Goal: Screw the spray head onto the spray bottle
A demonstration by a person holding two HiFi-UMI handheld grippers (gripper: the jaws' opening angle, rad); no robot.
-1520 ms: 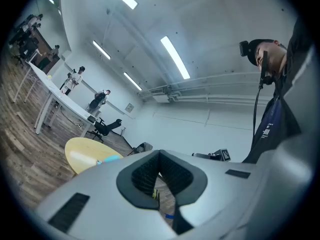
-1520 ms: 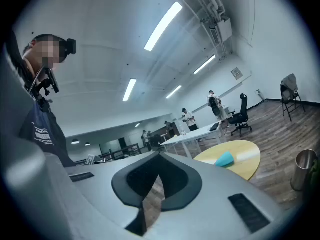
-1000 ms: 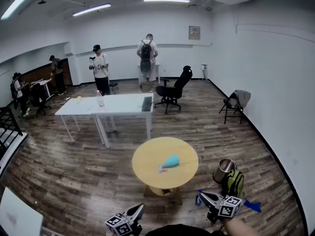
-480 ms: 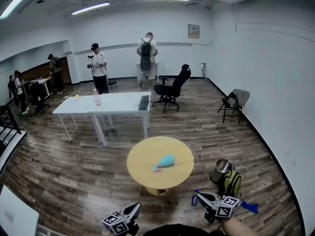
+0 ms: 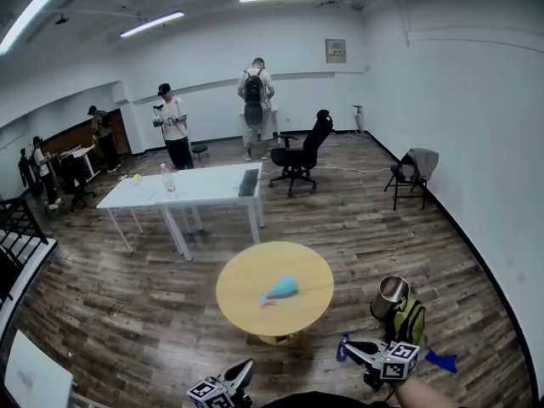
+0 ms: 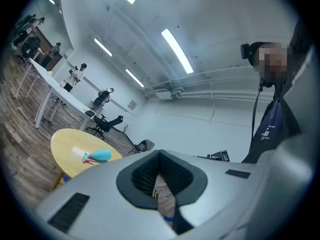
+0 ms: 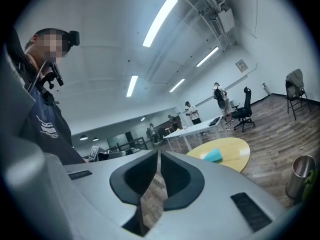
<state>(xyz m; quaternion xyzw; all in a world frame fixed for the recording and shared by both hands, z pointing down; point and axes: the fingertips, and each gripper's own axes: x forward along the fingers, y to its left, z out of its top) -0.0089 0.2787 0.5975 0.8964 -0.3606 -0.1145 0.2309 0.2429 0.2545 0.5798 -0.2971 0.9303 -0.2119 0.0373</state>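
Observation:
A teal spray bottle (image 5: 282, 288) lies on its side on the round yellow table (image 5: 242, 308). A pinkish spray head (image 5: 265, 300) sits at its narrow end; whether the two are joined I cannot tell. The bottle also shows in the left gripper view (image 6: 98, 156) and the right gripper view (image 7: 215, 155). My left gripper (image 5: 246, 366) hangs shut and empty at the bottom edge, well short of the table. My right gripper (image 5: 348, 344) is low on the right; its jaws are opening a slit, with nothing between them. Both grippers' tips (image 6: 160, 152) (image 7: 158, 151) point toward the table.
A metal bin (image 5: 389, 294) and a green bag (image 5: 408, 320) stand right of the table, with a small blue bottle (image 5: 342, 347) on the floor. Behind are white tables (image 5: 191, 185), a black office chair (image 5: 299, 155), a folding chair (image 5: 414, 175) and several people.
Both grippers have sunk lower in the head view, and the round table has drifted slightly left. The bottle has not moved on the table.

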